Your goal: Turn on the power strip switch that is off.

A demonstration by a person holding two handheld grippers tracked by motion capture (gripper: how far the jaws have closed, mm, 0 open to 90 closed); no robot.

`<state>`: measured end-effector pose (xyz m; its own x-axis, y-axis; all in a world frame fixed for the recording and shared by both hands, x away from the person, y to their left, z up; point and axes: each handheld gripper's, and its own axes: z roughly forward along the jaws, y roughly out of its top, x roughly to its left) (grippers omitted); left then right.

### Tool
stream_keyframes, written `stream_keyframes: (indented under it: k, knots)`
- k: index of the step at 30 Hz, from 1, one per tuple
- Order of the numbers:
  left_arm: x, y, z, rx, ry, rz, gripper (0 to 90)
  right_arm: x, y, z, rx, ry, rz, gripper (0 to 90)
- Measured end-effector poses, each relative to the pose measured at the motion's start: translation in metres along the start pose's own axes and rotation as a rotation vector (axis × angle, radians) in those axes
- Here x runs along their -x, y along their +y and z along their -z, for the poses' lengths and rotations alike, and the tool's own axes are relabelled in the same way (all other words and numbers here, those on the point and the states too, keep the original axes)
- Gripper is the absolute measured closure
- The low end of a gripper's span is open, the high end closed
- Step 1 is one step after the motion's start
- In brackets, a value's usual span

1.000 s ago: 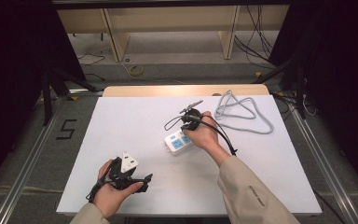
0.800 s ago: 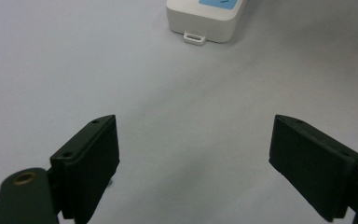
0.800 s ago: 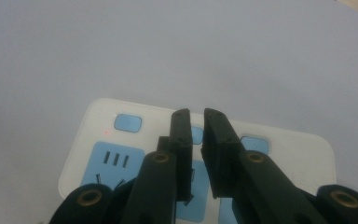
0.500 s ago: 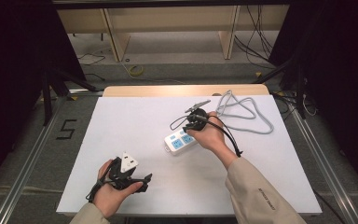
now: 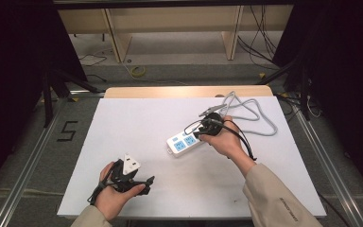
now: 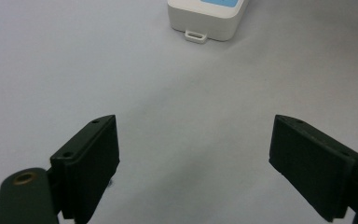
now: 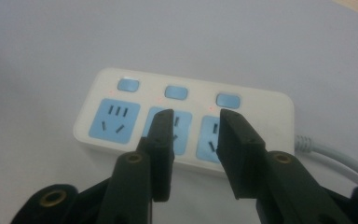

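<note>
A white power strip (image 5: 183,144) with blue sockets and blue switches lies near the middle of the white table (image 5: 123,123). Its grey cable (image 5: 255,113) loops off to the back right. My right gripper (image 5: 199,131) hovers just over the strip's cable end. Its jaws have just been opening and stand apart with nothing between them. In the right gripper view the gripper (image 7: 193,116) sits above the middle and right sockets of the strip (image 7: 270,112). My left gripper (image 5: 139,178) rests at the near left, open and empty. The left gripper view has its gripper (image 6: 193,135) facing the strip's end (image 6: 205,14).
A wooden board (image 5: 184,91) borders the table's far edge, with shelf legs and loose cables on the floor behind. Metal rails (image 5: 33,156) run along both sides. A "5" mark (image 5: 67,131) is on the floor at left.
My right hand has shifted a little to the right along the strip and its jaws have spread apart. The left hand and the strip have stayed put.
</note>
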<state>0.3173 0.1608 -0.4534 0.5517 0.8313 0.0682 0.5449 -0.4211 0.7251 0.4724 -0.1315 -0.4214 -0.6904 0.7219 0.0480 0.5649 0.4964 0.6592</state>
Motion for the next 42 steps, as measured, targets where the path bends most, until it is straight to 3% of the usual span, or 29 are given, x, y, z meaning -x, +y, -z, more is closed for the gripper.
stream_keyframes:
  k: [11, 27, 42]
  knots:
    - [0.000, 0.000, 0.000, -0.001, 0.002, 0.002, 15.5, 0.011, -0.022, 0.024, 0.013, -0.018, 0.018, 56.5]
    - [0.000, -0.001, 0.001, -0.011, -0.001, -0.007, 15.4, 0.029, -0.064, 0.059, 0.065, -0.025, -0.001, 49.2]
    - [0.001, -0.003, 0.001, -0.010, 0.002, -0.006, 15.4, 0.029, -0.122, 0.094, 0.144, -0.052, -0.037, 44.5]
